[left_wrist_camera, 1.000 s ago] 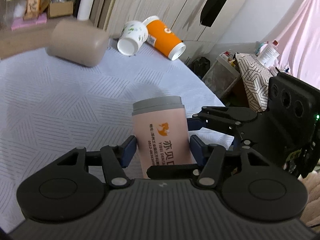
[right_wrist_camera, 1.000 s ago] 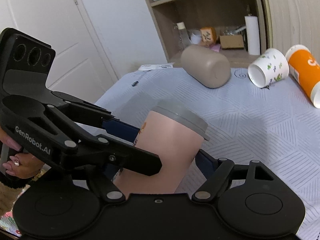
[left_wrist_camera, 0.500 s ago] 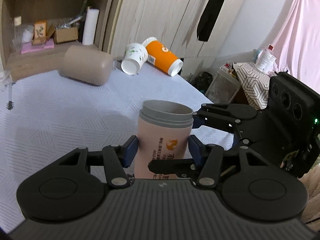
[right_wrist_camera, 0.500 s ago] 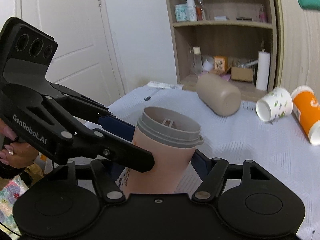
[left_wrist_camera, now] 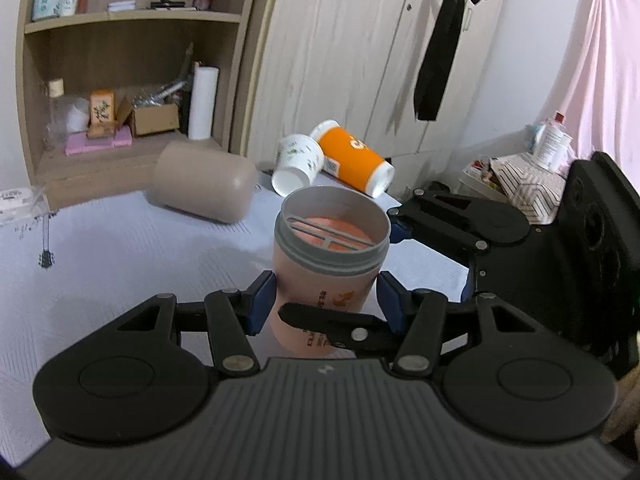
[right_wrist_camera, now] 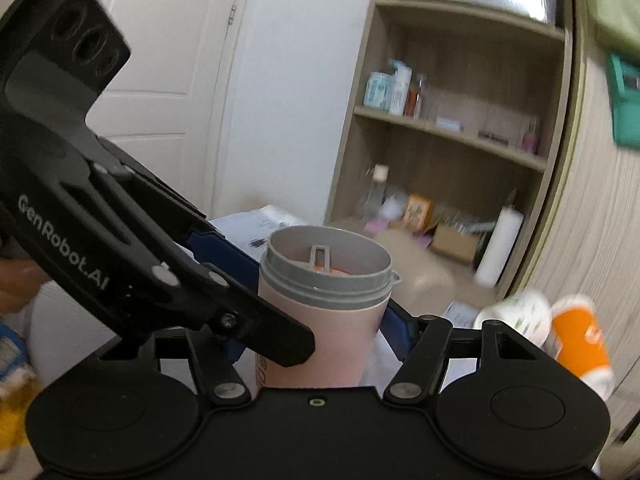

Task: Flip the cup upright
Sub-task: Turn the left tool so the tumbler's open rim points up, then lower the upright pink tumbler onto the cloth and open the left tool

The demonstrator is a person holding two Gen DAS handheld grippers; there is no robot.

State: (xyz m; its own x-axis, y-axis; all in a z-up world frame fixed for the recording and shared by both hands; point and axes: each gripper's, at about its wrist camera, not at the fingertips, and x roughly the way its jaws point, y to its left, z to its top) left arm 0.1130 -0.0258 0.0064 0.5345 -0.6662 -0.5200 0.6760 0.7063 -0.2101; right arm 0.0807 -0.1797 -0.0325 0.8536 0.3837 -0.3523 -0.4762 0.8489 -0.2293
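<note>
A pink cup with a grey rim (left_wrist_camera: 326, 272) stands nearly upright, its open mouth facing up, over the white patterned bedspread (left_wrist_camera: 100, 264). My left gripper (left_wrist_camera: 326, 300) is shut on its lower body, blue pads on both sides. My right gripper (right_wrist_camera: 316, 328) is also shut on the same pink cup (right_wrist_camera: 320, 320) from the other side. Each gripper's black body shows in the other's view. The cup's base is hidden behind the grippers.
A tan cup (left_wrist_camera: 204, 188), a white floral cup (left_wrist_camera: 298, 164) and an orange cup (left_wrist_camera: 352, 162) lie on their sides at the far edge of the bed. A wooden shelf unit (left_wrist_camera: 120, 80) stands behind. A cluttered side table (left_wrist_camera: 520, 176) is at right.
Both grippers have tilted the pink cup from leaning away to nearly upright, and its open mouth now faces up. Both views have swung upward toward the shelves.
</note>
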